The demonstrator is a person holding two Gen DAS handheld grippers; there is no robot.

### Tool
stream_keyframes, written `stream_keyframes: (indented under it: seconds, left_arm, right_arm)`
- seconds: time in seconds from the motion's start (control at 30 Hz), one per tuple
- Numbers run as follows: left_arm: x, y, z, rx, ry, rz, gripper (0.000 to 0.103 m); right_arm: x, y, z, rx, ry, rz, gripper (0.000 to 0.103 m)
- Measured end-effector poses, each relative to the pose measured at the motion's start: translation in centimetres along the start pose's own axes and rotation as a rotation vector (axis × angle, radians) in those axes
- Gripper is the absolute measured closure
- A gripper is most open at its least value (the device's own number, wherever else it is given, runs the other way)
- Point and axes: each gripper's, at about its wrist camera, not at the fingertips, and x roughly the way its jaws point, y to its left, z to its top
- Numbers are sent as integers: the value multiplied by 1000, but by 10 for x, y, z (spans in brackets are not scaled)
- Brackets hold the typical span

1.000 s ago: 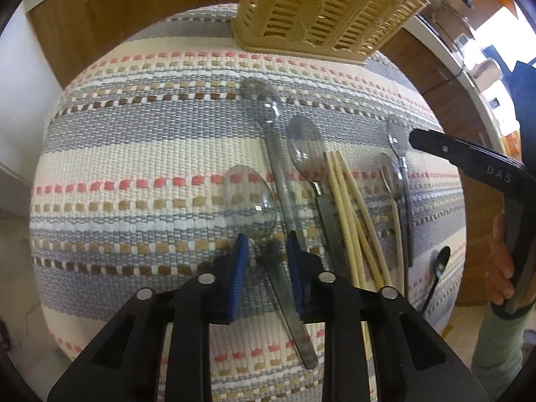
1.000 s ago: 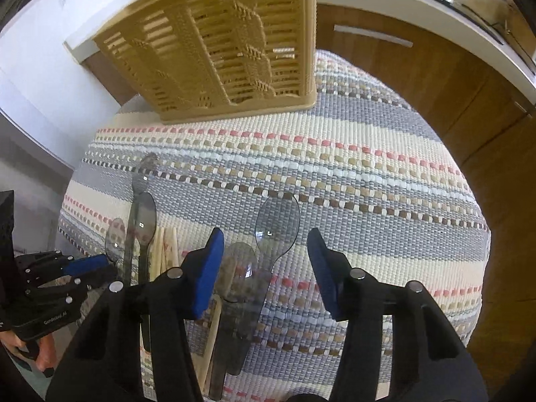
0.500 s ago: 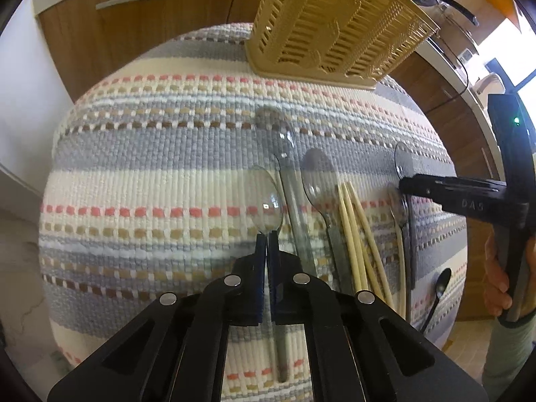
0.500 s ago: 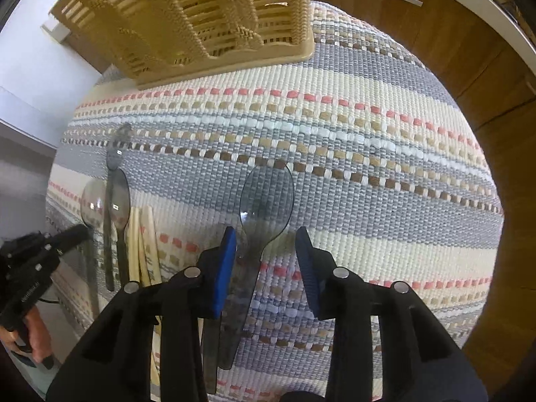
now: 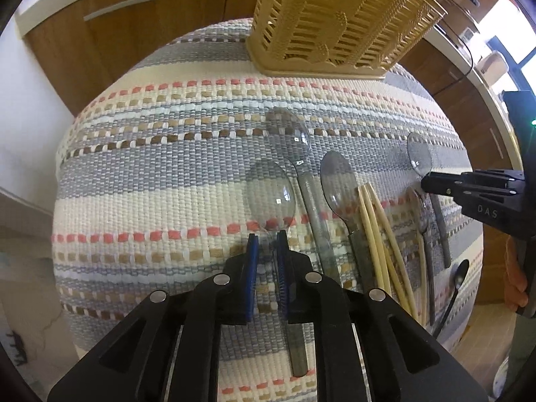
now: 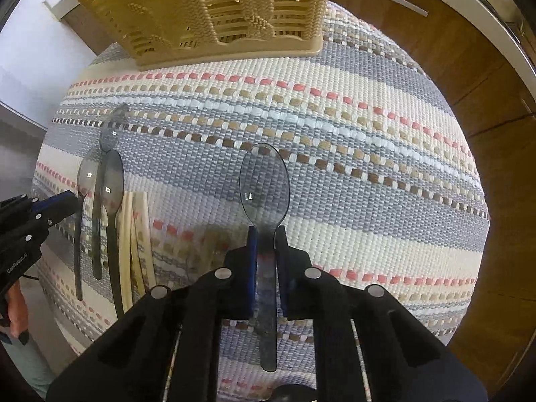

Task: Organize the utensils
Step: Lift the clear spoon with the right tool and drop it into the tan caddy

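A clear plastic spoon (image 5: 273,197) has its neck between the pads of my left gripper (image 5: 267,234). The jaws are opening slightly, but the pads still press on the neck. My right gripper (image 6: 266,229) points almost straight down and its jaws are closing on the handle of a smoky grey spoon (image 6: 264,184), with the pads against it. Both spoons sit low over the striped woven cloth (image 5: 150,167). A beige slatted utensil basket (image 6: 217,6) stands at the cloth's far edge, beyond both grippers.
Between the grippers lie another clear spoon (image 5: 294,137), a grey spoon (image 5: 338,181), pale chopsticks (image 5: 378,234), a wooden-handled spoon (image 5: 420,207) and a small black spoon (image 5: 460,274). Wooden cabinet fronts (image 6: 469,67) surround the cloth. A person's hand (image 6: 15,308) shows at the left edge.
My left jaws closed on the clear spoon's neck and carried it a little across the cloth. My right gripper came down and its jaws narrowed from wide open onto the grey spoon's handle.
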Motion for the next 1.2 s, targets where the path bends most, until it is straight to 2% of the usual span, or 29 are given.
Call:
stream_keyframes:
  seconds: [0.13,0.3,0.43,0.5,0.57,0.6,0.73,0.83,1.03,1.2]
  left_arm:
    - [1,-8,7,1,14,-3,83]
    - [1,-18,8,-10,6,-33,82]
    - [6,-39,6,41,-4,44,83]
    - [12,-53,4,70,-5,99,91]
    - [13,-65,5,91,-14,154,94]
    - [12,-68,4,94,-21,157,95]
    - [-10,-70,1,62,-134,104,95]
    - [-39,-69,-1,37,-243,23,95]
    - [-116,-74,-1,33,-514,-74,95]
    - [-153,-77,37,36,-709,-134,95]
  right_arm:
    - [-12,-20,-14,12,-27,42,94]
    - [-15,-31,-18,6,-39,69,94]
    - [-15,-42,-23,2,-37,79,94]
    - [-15,-49,-26,2,-39,85,94]
    - [-14,-49,-27,-2,-48,87,94]
    - [-16,-49,-28,-6,-60,87,94]
    - [-41,-47,-30,-17,-124,117,94]
    - [-63,-52,-35,-33,-200,176,94]
    - [-132,-58,-44,-90,-459,261,94]
    - [-185,-55,-35,-114,-688,238,94]
